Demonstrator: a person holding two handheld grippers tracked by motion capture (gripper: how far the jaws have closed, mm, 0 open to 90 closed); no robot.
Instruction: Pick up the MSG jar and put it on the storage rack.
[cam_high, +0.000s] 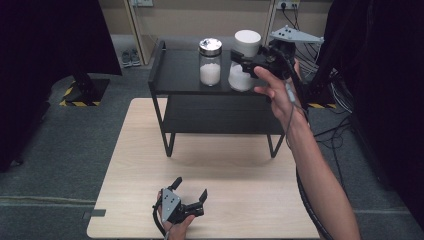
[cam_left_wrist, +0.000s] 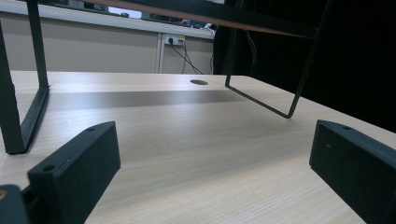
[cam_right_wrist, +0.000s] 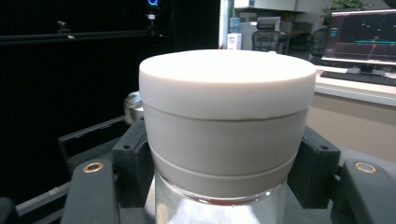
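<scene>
Left gripper (cam_high: 191, 194) rests wide open on the table (cam_high: 250, 200); right gripper (cam_high: 243, 64) clamps one white-lidded jar (cam_high: 244, 60) (two jars on shelf (cam_high: 180, 70), no readable labels).

Right gripper (cam_right_wrist: 219, 163) jaws clamped either side of a glass jar (cam_right_wrist: 219, 205), just under its white lid (cam_right_wrist: 227, 116). Lid sits level and upright. Monitor (cam_right_wrist: 362, 37) on a desk behind, right side.

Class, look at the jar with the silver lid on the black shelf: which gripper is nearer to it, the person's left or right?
Right. The right gripper grips the white-lidded jar just beside the silver-lidded jar on the shelf. The left gripper rests open on the table, far below.
</scene>
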